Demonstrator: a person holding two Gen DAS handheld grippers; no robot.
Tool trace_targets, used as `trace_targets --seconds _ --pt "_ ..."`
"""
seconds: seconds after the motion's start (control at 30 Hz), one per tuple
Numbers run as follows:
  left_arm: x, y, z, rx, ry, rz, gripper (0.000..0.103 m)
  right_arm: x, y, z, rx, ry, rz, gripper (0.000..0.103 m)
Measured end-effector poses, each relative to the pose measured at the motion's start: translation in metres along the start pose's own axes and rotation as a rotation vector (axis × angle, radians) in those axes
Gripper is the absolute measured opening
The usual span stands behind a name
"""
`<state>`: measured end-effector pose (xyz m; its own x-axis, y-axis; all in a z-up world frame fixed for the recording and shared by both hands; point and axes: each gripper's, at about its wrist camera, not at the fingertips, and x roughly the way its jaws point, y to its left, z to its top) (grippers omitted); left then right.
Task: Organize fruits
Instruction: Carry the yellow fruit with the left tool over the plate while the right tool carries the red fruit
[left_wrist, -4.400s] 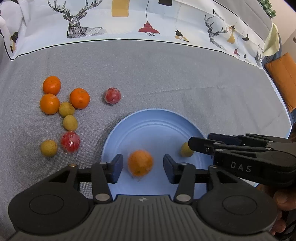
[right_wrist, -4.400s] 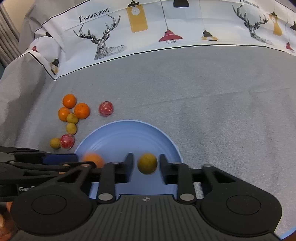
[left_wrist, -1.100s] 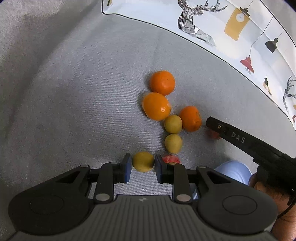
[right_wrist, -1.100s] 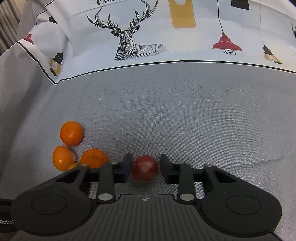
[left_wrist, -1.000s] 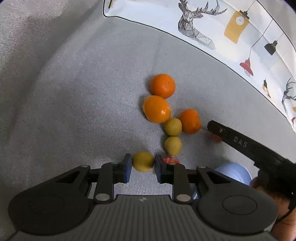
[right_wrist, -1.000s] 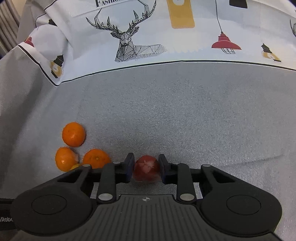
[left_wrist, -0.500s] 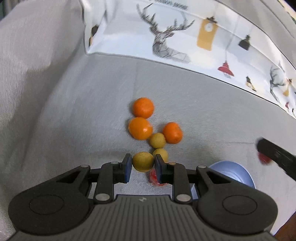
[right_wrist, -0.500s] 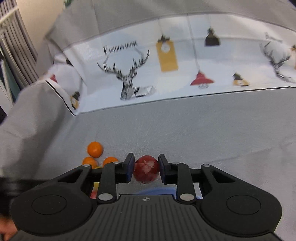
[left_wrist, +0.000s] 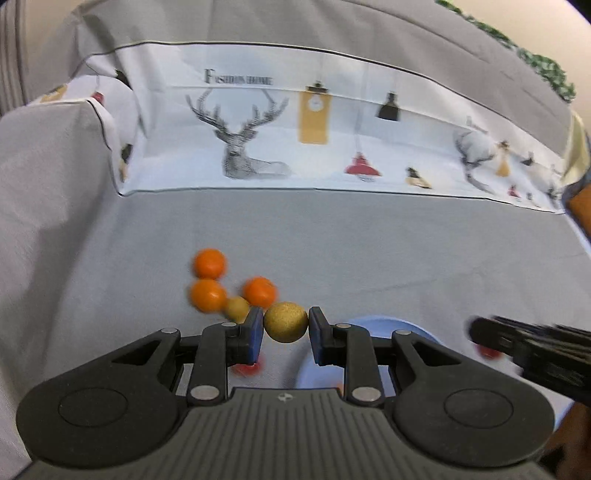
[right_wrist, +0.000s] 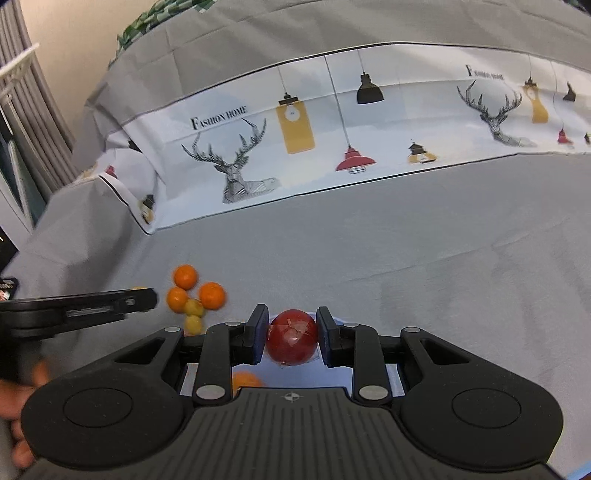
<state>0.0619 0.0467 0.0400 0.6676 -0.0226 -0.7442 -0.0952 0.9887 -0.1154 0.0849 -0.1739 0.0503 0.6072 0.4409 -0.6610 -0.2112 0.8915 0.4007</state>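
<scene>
Fruits on the grey cloth (left_wrist: 332, 240) lie partly hidden: the blue plate (left_wrist: 373, 325) and a red fruit (left_wrist: 247, 369) peek from behind the left gripper (left_wrist: 286, 323), clamped narrowly on a yellow fruit (left_wrist: 286, 322); the right gripper (right_wrist: 291, 334) pinches a wrapped red fruit (right_wrist: 291, 338) above the plate.

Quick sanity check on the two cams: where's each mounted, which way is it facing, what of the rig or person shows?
Left wrist: on the left gripper, looking forward and down over its fingers at a yellow fruit it clamps; right gripper enters at right.
Right wrist: on the right gripper, same tilt, clamping a red fruit; left gripper and a hand show at left.
Shared: orange cluster, blue plate, deer-print cloth.
</scene>
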Motion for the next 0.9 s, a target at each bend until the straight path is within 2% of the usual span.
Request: trace_targets --seconds 0.17,0.37,0.67,0.9 --pt "0.002 -0.016 -0.008 0.065 0.027 -0.022 0.029 0.009 -0.009 0.000 0.030 0.020 -0.012 0.030" --pt "0.025 -0.004 -0.009 0.015 0.117 -0.019 0.029 0.016 -0.008 0.001 0.028 0.023 -0.013 0.030" --pt "0.036 -0.009 -0.009 0.040 0.140 -0.046 0.029 0.026 -0.014 0.002 0.032 0.049 -0.026 0.030" --pt "0.037 -0.030 -0.016 0.136 0.135 -0.090 0.029 0.031 -0.012 0.000 0.023 0.066 -0.018 0.030"
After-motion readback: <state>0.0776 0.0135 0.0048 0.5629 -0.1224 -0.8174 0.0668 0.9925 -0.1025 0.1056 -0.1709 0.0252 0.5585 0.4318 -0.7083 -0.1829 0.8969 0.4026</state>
